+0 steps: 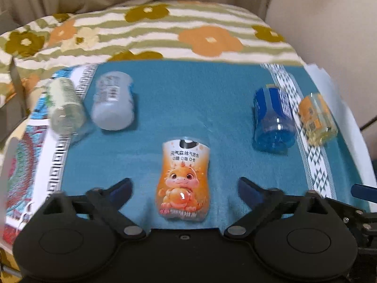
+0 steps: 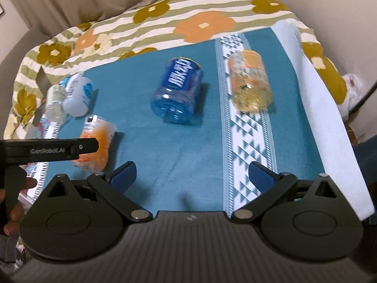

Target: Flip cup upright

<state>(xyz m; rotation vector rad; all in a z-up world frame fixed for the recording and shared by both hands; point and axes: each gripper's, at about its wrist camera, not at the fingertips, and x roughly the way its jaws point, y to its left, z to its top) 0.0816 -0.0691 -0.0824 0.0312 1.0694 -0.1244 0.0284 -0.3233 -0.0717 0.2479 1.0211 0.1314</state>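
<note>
Several cut-bottle cups stand upside down on a blue cloth (image 1: 188, 108). An orange dragon-print cup (image 1: 183, 180) stands between the open fingers of my left gripper (image 1: 185, 188), untouched; it also shows in the right wrist view (image 2: 99, 141), partly behind the left gripper's body (image 2: 49, 152). A blue cup (image 1: 273, 120) (image 2: 178, 92) and a yellow-orange cup (image 1: 317, 119) (image 2: 251, 81) stand to the right. A white cup (image 1: 114, 101) (image 2: 79, 99) and a clear green-label cup (image 1: 66, 108) (image 2: 54, 102) stand to the left. My right gripper (image 2: 192, 176) is open and empty, short of the blue cup.
The blue cloth lies on a flowered striped cover (image 1: 165, 30) (image 2: 165, 23) over a table. A patterned white band (image 2: 249, 141) runs down the cloth's right side. Beige curtain and wall lie behind. The person's hand (image 2: 14, 202) holds the left gripper.
</note>
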